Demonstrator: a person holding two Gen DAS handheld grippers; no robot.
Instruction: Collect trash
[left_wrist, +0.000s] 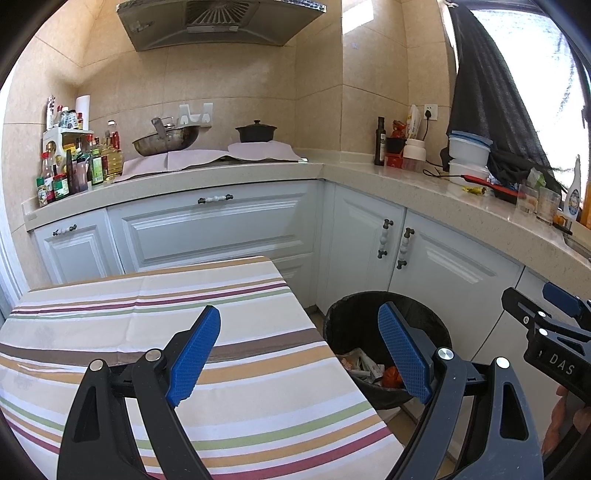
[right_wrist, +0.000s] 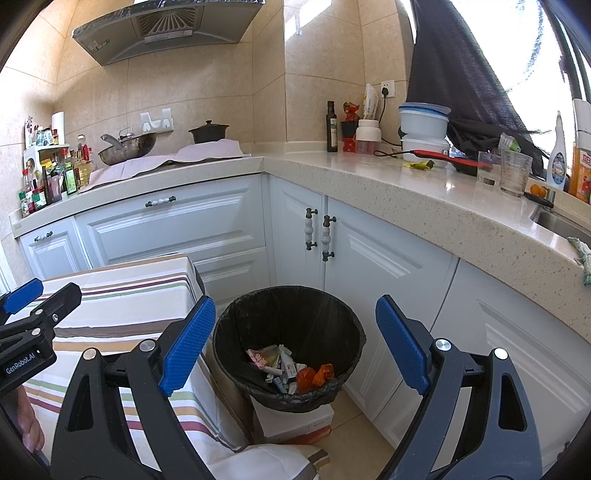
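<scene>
Trash (right_wrist: 286, 367) is lying in the bottom of the bin (right_wrist: 236, 314), a heap of wrappers with two orange pieces at its right. The bin is lined with a black bag and is being propped on a white box (right_wrist: 295, 421) on the floor. It is wedged into the corner gap: the table (left_wrist: 155, 295), covered in a striped cloth, is just beside it on the left, and the white cabinets (right_wrist: 388, 266) are standing near behind and to the right. The cloth's bare top is being shown free of objects as far as its far edge, which is ending near the cabinets under the stove. The counter (right_wrist: 424, 192) edge is overhanging the cabinets above and to the right of the bin, so the open room is lying straight above the bin's mouth.

The left gripper (left_wrist: 299, 354) is being held over the table's right edge, angled downward, its fingers (left_wrist: 194, 354) spread wide with nothing between them. The right gripper (right_wrist: 295, 347) is being held above the bin's near side, angled downward likewise, its fingers (right_wrist: 186, 345) released wide and holding nothing. Each gripper is being seen at the other view's side, level with its partner.
</scene>
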